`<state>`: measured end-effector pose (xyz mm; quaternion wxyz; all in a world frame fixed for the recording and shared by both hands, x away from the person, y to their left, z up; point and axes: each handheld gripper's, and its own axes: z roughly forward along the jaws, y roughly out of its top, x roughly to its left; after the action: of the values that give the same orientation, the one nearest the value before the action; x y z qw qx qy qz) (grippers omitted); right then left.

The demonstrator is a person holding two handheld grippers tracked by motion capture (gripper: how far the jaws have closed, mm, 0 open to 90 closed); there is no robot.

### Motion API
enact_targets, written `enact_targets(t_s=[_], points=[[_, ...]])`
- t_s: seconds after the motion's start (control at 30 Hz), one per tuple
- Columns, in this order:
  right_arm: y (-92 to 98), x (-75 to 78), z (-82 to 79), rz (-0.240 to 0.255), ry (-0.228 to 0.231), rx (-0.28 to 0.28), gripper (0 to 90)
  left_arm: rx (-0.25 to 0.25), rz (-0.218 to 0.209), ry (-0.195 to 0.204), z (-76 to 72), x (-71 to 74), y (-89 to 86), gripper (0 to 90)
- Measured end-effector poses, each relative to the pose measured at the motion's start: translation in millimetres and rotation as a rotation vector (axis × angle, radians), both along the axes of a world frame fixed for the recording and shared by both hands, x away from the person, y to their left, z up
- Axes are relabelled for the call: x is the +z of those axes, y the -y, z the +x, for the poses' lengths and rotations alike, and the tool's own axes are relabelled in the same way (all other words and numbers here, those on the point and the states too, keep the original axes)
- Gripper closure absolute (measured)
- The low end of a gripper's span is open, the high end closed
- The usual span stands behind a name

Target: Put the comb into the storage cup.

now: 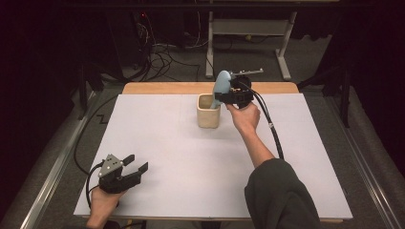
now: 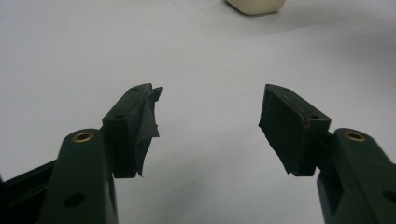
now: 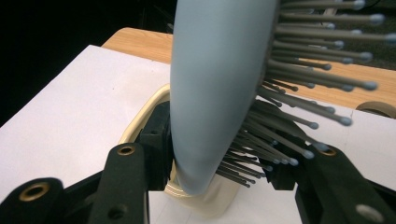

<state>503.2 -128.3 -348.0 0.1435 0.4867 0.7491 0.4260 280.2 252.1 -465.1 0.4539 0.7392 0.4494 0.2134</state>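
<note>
A light blue hairbrush [image 1: 222, 81] with grey bristles stands nearly upright over a cream cup [image 1: 208, 117] at the back middle of the white sheet. My right gripper [image 1: 223, 94] is shut on it: one jaw presses the smooth blue back, the other the bristles. In the right gripper view the hairbrush [image 3: 210, 84] has its lower end just above the cup [image 3: 140, 122]; whether it touches is hidden. My left gripper [image 1: 137, 162] rests at the front left, open, with nothing between its jaws. From the left gripper [image 2: 210, 121] the cup [image 2: 256, 4] shows far ahead.
A white sheet [image 1: 167, 157] covers most of the wooden table [image 1: 157, 88], whose bare far strip shows behind the cup. Cables [image 1: 165, 59] and a white table frame [image 1: 248, 28] lie on the dark floor beyond. Black cables trail from both grippers.
</note>
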Motion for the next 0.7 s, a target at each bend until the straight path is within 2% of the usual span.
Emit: enact_targets(t_s=[0.7], points=[[-1.5, -2.4, 0.1, -0.021, -0.017, 0.013, 49.7, 0.000, -0.001, -0.001, 0.2, -0.1, 0.1, 36.5]])
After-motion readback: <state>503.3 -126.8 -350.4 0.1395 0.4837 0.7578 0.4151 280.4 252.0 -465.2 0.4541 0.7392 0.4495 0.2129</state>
